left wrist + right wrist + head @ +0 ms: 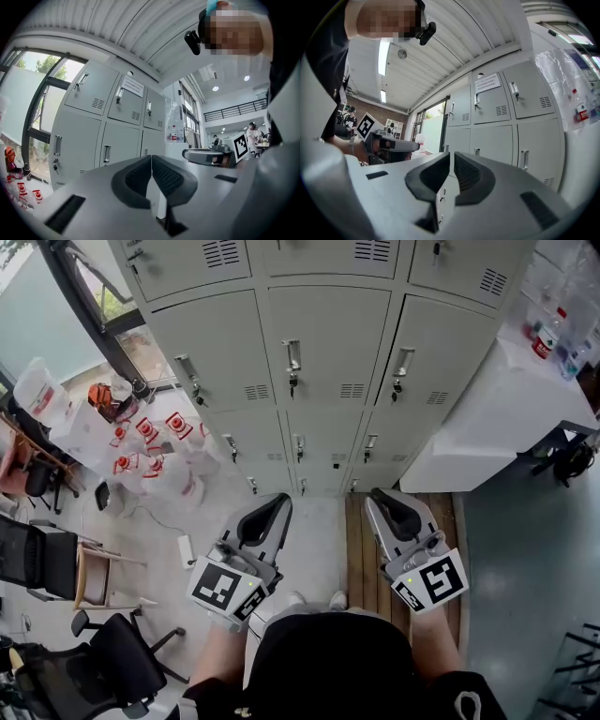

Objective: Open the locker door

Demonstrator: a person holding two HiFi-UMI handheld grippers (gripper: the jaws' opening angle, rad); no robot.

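A bank of grey lockers [328,343] stands ahead of me, every door shut, each with a metal handle [292,357] and some with keys hanging. My left gripper [273,505] and right gripper [382,499] are held level side by side, well short of the lockers and touching none of them. Both are shut with nothing between the black pads. In the left gripper view the left gripper [151,157] faces the locker doors [112,145]. The right gripper [452,154] in its own view also faces the lockers [497,136].
A white cabinet [497,418] with bottles [546,337] stands to the right of the lockers. White bags with red print [150,451] lie at the left by a window. Chairs [56,563] and an office chair [122,652] stand at lower left. A power strip [186,549] lies on the floor.
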